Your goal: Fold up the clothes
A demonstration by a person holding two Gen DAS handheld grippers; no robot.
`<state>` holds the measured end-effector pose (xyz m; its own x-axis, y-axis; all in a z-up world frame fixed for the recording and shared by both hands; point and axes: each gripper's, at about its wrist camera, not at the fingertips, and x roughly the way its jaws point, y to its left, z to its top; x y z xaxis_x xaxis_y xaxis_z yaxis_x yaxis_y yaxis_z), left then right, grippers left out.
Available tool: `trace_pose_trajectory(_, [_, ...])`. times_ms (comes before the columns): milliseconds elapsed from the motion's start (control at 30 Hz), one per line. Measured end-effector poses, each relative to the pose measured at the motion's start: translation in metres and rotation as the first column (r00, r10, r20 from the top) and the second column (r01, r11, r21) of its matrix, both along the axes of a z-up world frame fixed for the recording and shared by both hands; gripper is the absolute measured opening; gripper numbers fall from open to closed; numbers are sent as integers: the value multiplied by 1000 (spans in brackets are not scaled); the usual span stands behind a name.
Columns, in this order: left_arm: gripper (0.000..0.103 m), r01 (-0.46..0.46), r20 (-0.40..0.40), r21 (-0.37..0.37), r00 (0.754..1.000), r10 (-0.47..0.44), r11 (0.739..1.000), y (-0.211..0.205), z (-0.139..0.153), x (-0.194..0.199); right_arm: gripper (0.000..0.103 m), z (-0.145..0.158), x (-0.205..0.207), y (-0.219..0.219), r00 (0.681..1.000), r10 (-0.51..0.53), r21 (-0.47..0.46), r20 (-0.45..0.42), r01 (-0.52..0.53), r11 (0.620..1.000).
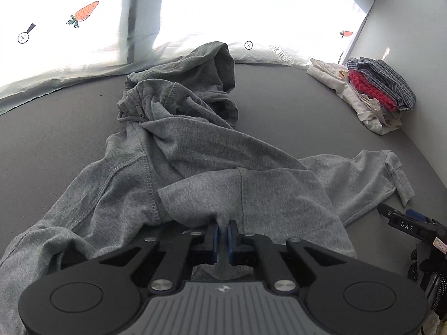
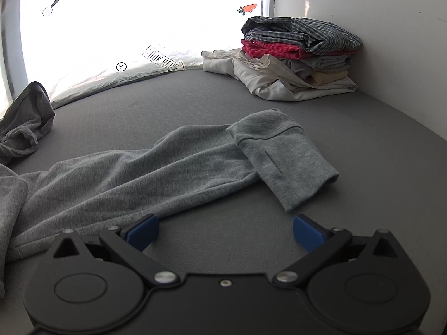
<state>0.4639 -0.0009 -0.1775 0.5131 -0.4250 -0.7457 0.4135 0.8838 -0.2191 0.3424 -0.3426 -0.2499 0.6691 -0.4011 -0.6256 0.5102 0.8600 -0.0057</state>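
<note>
A grey zip hoodie (image 1: 195,150) lies crumpled on the dark grey bed surface (image 1: 293,106), hood toward the bright curtain. My left gripper (image 1: 223,230) is shut on a fold of the hoodie's near edge, with grey cloth pinched between its blue pads. In the right wrist view, one hoodie sleeve (image 2: 167,164) stretches to the right and ends in a folded-back cuff (image 2: 282,153). My right gripper (image 2: 225,231) stands wide open just in front of the sleeve, above bare bed, with nothing between its blue pads (image 2: 142,233).
A pile of folded clothes (image 2: 296,55), checked and red on top and cream below, sits in the far right corner against a white wall (image 2: 377,42). A pale curtain with carrot prints (image 1: 83,11) closes the far side. The other gripper's black body (image 1: 413,226) shows at the right edge.
</note>
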Motion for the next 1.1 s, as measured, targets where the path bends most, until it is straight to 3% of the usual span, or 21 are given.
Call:
trace_pose_trajectory(100, [7,-113,63,-75,991,118,991,35,31,3,103,0,0,1,1000,0,-2,-2,0,1000])
trace_pose_trajectory(167, [7,-198,140,-97,968,210,975,65,57,7,103,0,1,0,1000,1,-2,-1,-1,1000])
trace_pose_trajectory(233, [7,-312,226,-99,918,327,945,103,85,16,103,0,1,-1,1000,0,-1,-1,0,1000])
trace_pose_trajectory(300, [7,-452,291,-107,838,462,886,149,107,27,103,0,1,-1,1000,0,-2,-1,0,1000])
trace_pose_trajectory(400, [7,-662,334,-141,668,665,736,223,127,30,103,0,1,-1,1000,0,-1,-1,0,1000])
trace_pose_trajectory(433, [7,-740,337,-139,589,734,658,246,130,29,103,0,1,-1,1000,0,-1,-1,0,1000])
trace_pose_trajectory(567, [9,-908,276,-119,358,892,402,314,126,8,103,0,1,-1,1000,0,-1,-1,0,1000])
trace_pose_trajectory(600, [13,-918,260,-114,341,903,380,320,123,0,103,0,1,-1,1000,0,-1,-1,0,1000])
trace_pose_trajectory(667, [20,-916,228,-101,360,905,389,323,107,-24,103,0,1,-1,1000,0,-1,0,0,1000])
trace_pose_trajectory(700, [30,-906,209,-79,393,895,416,317,98,-34,103,0,1,-1,1000,0,-1,0,0,1000])
trace_pose_trajectory(733, [43,-890,191,-48,437,879,453,306,86,-42,103,0,1,-1,1000,0,-1,0,0,1000])
trace_pose_trajectory(800, [59,-851,151,13,520,841,524,282,62,-58,103,0,1,0,1000,0,0,0,0,1000])
trace_pose_trajectory(967, [80,-654,106,180,755,647,734,196,18,-75,103,0,0,-1,1000,-1,2,0,1,1000])
trace_pose_trajectory(1067, [85,-519,114,274,854,508,810,156,2,-81,103,0,1,-1,1000,-10,11,-3,10,1000])
trace_pose_trajectory(1100, [85,-489,136,328,871,472,809,141,-3,-84,103,1,2,-2,1000,-19,20,-10,19,1000])
